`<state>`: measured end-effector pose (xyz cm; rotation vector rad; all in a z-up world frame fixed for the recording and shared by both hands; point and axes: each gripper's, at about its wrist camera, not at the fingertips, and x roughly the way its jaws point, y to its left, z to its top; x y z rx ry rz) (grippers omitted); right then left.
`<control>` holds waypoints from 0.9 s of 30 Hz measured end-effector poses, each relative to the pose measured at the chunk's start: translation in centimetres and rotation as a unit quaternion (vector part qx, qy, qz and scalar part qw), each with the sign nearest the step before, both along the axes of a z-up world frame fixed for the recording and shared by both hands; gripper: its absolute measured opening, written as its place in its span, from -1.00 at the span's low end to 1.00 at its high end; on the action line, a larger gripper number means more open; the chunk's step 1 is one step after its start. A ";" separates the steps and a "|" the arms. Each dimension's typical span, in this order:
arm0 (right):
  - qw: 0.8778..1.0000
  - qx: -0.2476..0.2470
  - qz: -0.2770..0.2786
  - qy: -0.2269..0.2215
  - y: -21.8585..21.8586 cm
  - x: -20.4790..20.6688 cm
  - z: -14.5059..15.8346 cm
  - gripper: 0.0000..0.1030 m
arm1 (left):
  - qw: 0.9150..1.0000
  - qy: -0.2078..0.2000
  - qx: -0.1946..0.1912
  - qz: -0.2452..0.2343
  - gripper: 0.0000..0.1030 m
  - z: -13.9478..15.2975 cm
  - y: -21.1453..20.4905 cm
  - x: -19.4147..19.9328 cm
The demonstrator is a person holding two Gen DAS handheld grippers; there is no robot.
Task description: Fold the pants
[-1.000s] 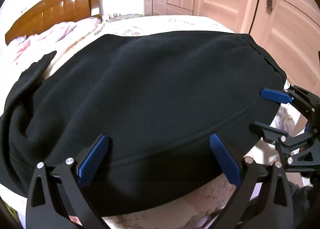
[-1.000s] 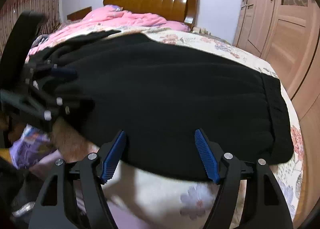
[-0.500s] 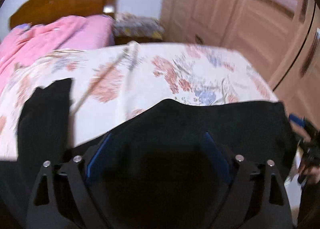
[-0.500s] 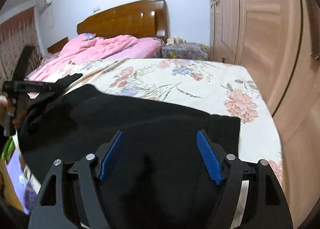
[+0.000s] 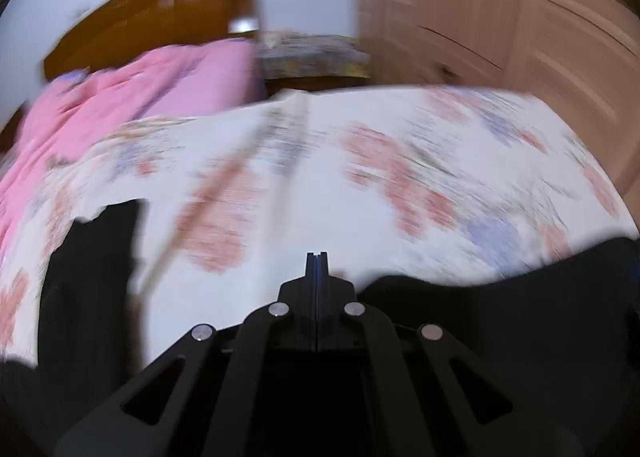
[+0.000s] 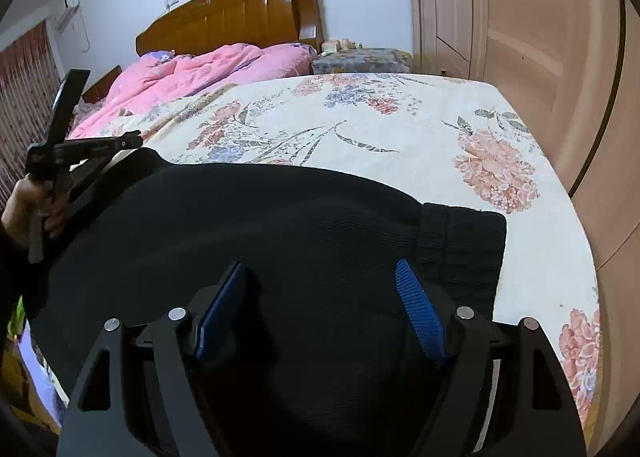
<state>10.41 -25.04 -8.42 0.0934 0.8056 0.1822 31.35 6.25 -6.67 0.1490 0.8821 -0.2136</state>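
The black pants [image 6: 288,225] lie across the near edge of the floral bed, ribbed waistband [image 6: 460,241] to the right. My right gripper [image 6: 320,297] is open, its blue pads straddling the fabric near the waistband. My left gripper [image 5: 317,269] has its jaws pressed together; black cloth [image 5: 500,317] bunches around and beneath it, and whether cloth sits between the tips is hidden. That view is motion-blurred. A pant leg end [image 5: 96,257] lies to its left. The left gripper also shows in the right wrist view [image 6: 86,149], held in a hand at the left.
The floral bedsheet [image 6: 360,129] spreads beyond the pants. A pink quilt [image 6: 200,69] is heaped by the wooden headboard [image 6: 240,9]. Wooden wardrobe doors [image 6: 520,37] stand close on the right. A nightstand [image 6: 360,57] sits at the bed's far corner.
Both grippers moved forward over the pants. The left gripper went from open to shut and swings quickly. The right gripper stays open and has dropped onto the fabric.
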 end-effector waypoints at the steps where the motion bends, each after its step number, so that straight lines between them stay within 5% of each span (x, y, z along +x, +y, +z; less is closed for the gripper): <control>1: 1.000 0.002 0.000 -0.001 -0.1 -0.1 0.1 0.46 | 0.999 0.019 -0.025 -0.006 -1.00 -0.1 0.5 0.4; 2: 1.000 0.005 0.001 -0.001 -0.2 -0.1 0.1 0.46 | 0.999 0.025 -0.040 -0.016 -1.00 -0.1 0.6 0.2; 4: 1.000 0.012 0.002 0.001 -0.4 -0.2 0.2 0.46 | 1.000 0.002 -0.006 -0.009 -0.87 0.3 0.3 -0.6; 6: 1.000 0.010 -0.002 0.006 -0.3 -0.4 0.9 0.46 | 1.000 -0.019 -0.020 -0.016 -0.03 1.5 -0.3 -2.3; 7: 1.000 0.006 -0.004 -0.001 -0.2 -0.5 1.6 0.47 | 0.997 -0.035 -0.049 -0.038 0.65 2.4 -1.1 -3.8; 8: 1.000 -0.003 -0.004 -0.013 0.1 -0.6 2.5 0.49 | 0.995 -0.046 -0.059 -0.063 0.84 3.0 -2.0 -4.8; 13: 0.996 -0.085 0.016 0.007 1.7 1.9 2.5 0.61 | 0.982 -0.037 0.021 -0.187 0.84 1.4 -10.2 -7.7; 16: 0.996 -0.074 0.019 0.051 0.9 3.2 0.4 0.61 | 0.983 0.001 0.062 -0.172 0.85 -1.9 -11.8 -6.3; 19: 0.996 -0.069 0.021 0.047 0.7 2.8 0.4 0.61 | 0.987 0.025 -0.007 -0.161 0.97 -3.2 -9.7 -5.1; 24: 0.996 -0.091 0.006 0.007 1.4 1.4 2.3 0.59 | 0.988 -0.030 0.010 -0.151 0.95 1.1 -7.0 -6.6; 27: 0.996 -0.081 0.019 -0.042 3.0 0.2 4.7 0.60 | 0.997 -0.041 0.029 -0.060 0.95 3.8 -0.6 -4.6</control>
